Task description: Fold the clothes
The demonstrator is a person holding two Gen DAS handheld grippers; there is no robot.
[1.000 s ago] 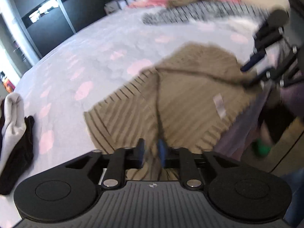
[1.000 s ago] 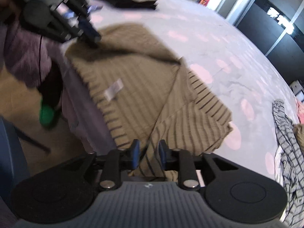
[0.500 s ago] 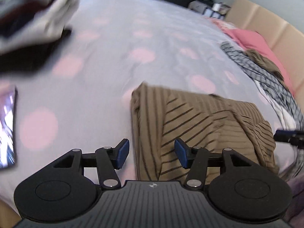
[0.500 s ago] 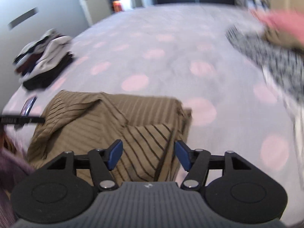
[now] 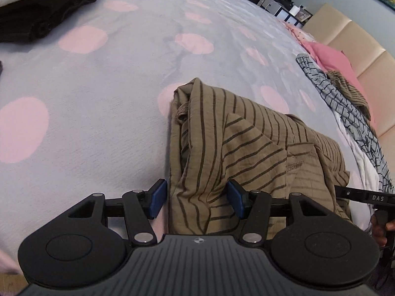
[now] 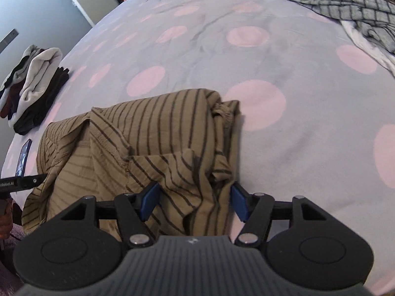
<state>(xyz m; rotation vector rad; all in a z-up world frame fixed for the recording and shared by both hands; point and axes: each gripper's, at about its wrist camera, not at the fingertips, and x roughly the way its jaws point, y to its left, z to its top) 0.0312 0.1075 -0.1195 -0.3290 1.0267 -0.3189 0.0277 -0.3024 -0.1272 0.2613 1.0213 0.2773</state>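
Well off to the left of the left gripper's jaws, a stack of black and white folded clothes [image 5: 37, 5] is sitting on the lilac bedspread with pink dots [image 5: 103, 93], probably the finished pile parked out of the working area. The left gripper [image 5: 196, 198] is hanging with its blue-padded jaws spread wide and gripping nothing, straddling the near left edge of the olive-brown shirt with thin dark stripes [image 5: 246, 153]. That shirt is lying just ahead of and between the jaws, folded into a thick, puckered rectangle of soft crinkled cotton, one flap lying diagonally across the top. Further right, the right gripper [image 6: 193, 201] is likewise standing open and empty, bracketing the shirt's near right edge, likely so both hands can fold or square it together. Beyond its jaws to the right, a heap of grey checked fabric [image 6: 345, 7] is waiting, loose and rumpled.
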